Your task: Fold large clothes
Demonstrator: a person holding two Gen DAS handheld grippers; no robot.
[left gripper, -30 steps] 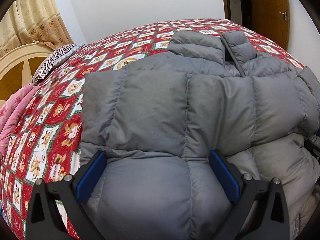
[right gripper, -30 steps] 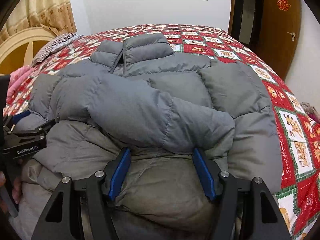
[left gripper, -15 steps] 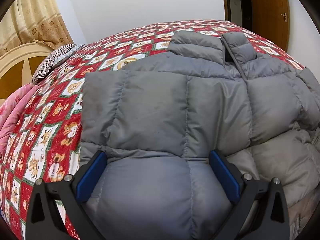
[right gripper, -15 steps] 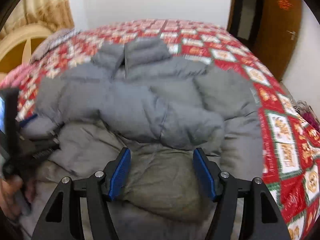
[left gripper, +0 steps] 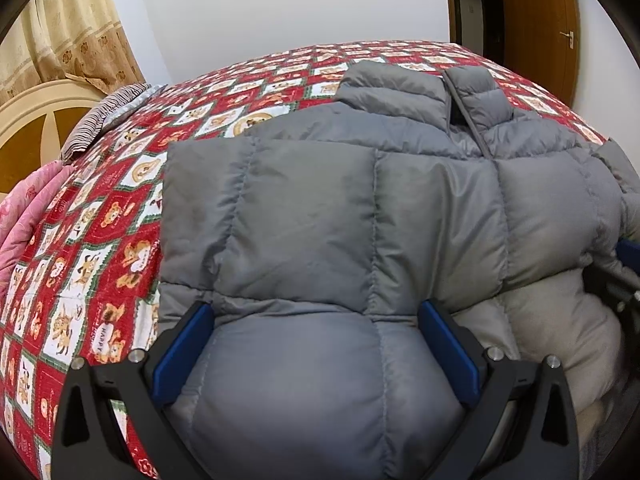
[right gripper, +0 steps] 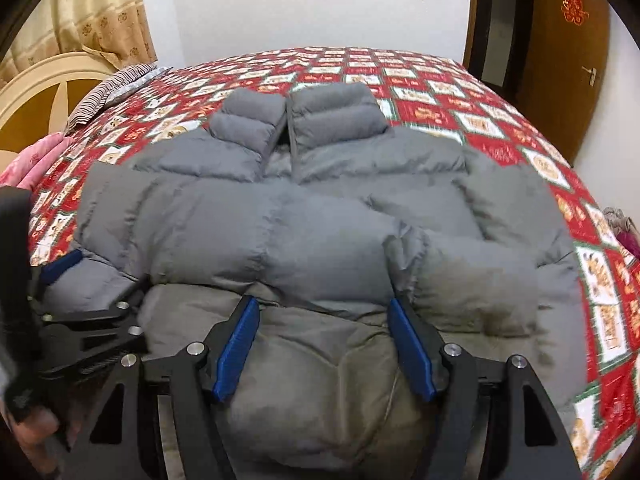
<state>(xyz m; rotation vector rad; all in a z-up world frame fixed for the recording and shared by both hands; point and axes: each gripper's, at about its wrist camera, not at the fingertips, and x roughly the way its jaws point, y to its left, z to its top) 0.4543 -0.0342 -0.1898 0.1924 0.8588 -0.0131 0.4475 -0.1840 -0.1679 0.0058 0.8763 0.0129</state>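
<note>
A grey puffer jacket (left gripper: 320, 208) lies face up on the bed, collar (right gripper: 304, 120) towards the far side. Both sleeves are folded across its chest, one (right gripper: 248, 232) lying over the other. My left gripper (left gripper: 316, 344) is open wide, low over the jacket's near left part, where a puff of fabric bulges between its blue pads (left gripper: 184, 352). My right gripper (right gripper: 324, 340) stands open over the hem (right gripper: 320, 392) near the middle, with the folded sleeve's edge just beyond its fingertips. The left gripper (right gripper: 100, 292) also shows at the left edge of the right wrist view, held by a hand.
The bed carries a red patterned quilt (right gripper: 500, 120). A cream headboard (left gripper: 36, 116), a striped pillow (left gripper: 104, 116) and pink bedding (left gripper: 28, 208) are on the left. A wooden door (right gripper: 576, 52) and a white wall stand beyond the bed. The right gripper (left gripper: 624, 268) pokes in at the left wrist view's right edge.
The right gripper has drawn back and risen a little, so the jacket looks farther off and more centred. The left gripper and the jacket have not moved.
</note>
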